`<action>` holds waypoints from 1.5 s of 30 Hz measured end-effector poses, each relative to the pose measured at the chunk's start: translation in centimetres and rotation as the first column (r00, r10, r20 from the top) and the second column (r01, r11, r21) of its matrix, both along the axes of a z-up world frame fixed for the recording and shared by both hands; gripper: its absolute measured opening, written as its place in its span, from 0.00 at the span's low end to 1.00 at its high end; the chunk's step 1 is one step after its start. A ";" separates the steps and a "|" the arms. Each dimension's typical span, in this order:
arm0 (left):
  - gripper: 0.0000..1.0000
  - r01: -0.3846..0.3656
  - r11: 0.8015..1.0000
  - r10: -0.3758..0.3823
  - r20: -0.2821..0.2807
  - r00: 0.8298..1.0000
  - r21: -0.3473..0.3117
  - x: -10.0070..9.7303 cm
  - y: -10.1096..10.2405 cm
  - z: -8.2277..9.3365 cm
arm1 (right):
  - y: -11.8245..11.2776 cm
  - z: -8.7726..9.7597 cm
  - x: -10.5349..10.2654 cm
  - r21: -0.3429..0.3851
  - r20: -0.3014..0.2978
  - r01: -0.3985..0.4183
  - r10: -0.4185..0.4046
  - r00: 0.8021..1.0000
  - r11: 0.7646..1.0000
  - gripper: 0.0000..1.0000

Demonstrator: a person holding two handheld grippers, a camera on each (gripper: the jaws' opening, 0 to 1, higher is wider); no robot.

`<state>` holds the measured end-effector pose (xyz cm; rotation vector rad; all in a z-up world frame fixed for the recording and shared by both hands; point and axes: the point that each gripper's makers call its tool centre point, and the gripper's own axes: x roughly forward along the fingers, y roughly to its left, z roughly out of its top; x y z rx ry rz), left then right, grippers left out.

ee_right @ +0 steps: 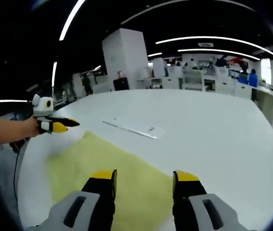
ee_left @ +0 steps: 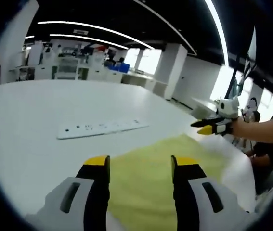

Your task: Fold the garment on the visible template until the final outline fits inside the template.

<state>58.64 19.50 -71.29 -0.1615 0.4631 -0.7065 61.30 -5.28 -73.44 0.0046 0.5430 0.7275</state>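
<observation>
garment [ee_left: 162, 178]: pale yellow-green, plain, no print
table [ee_left: 35, 120]: white, plain
flat strip [ee_left: 102, 128] toward the table's far edge: white with small dark marks along it
left gripper [ee_left: 140, 166]: black jaws tipped yellow, grey-white body
right gripper [ee_right: 145, 180]: black jaws tipped yellow, grey-white body
ceiling [ee_right: 175, 19]: black, crossed by white light strips
pillar [ee_right: 125, 57]: white

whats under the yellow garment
The yellow garment lies spread on the white table. In the left gripper view a white sheet pokes out along its far edge; how far that runs beneath is covered. A white strip lies apart, beyond it.
</observation>
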 end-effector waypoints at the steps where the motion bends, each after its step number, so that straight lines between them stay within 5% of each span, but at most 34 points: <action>1: 0.49 0.003 1.000 -0.003 0.001 1.000 -0.004 -0.3 0.0 0.3 | 0.0 0.2 -0.2 0.008 -0.001 0.003 -0.003 1.000 1.000 0.46; 12: 0.48 0.005 1.000 -0.005 0.019 1.000 -0.007 -3.7 0.4 2.4 | -0.7 2.3 -3.4 0.043 0.022 0.011 -0.012 1.000 0.999 0.47; 23: 0.46 -0.004 1.000 0.005 0.017 1.000 -0.027 -7.2 0.2 2.7 | -1.9 3.6 -6.4 0.061 0.037 0.016 -0.018 0.999 0.998 0.45; 45: 0.42 -0.026 0.999 0.023 -0.068 0.997 -0.041 -11.2 1.1 -1.6 | -2.8 0.5 -11.4 0.098 -0.012 0.040 -0.039 0.999 0.994 0.38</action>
